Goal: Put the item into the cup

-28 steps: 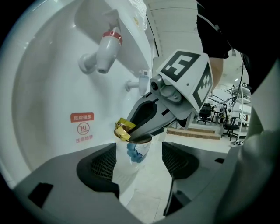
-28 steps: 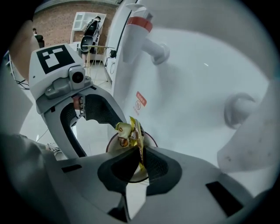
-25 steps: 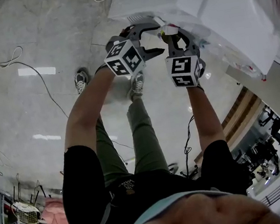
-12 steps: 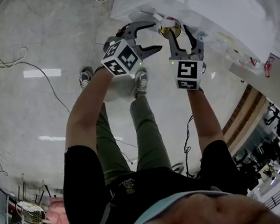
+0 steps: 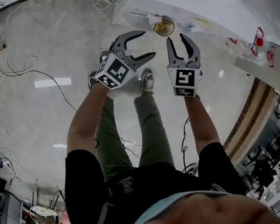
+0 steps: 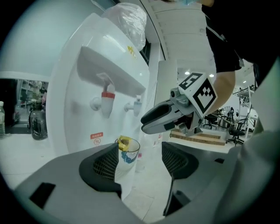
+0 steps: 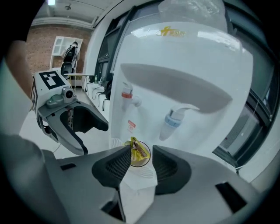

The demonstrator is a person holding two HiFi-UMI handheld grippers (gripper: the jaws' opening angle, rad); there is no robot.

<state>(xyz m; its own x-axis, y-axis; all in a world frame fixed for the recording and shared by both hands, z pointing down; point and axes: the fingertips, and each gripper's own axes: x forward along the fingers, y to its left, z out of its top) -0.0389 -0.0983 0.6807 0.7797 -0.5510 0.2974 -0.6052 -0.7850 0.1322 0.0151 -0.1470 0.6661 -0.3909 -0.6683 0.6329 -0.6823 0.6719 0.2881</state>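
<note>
Already dropped, the yellow packet sits in the cup on the water dispenser's drip tray. The right tool, its jaws just opened wide, grips nothing. The left tool, left of it, is likewise spread and empty, and both stand just clear of the cup, probably because delivery is done.

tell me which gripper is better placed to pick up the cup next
Right, probably. The right gripper has just opened its jaws, gripping nothing, and the cup sits centred in line between them. The left gripper is open too, but the cup sits off toward one jaw.
</note>
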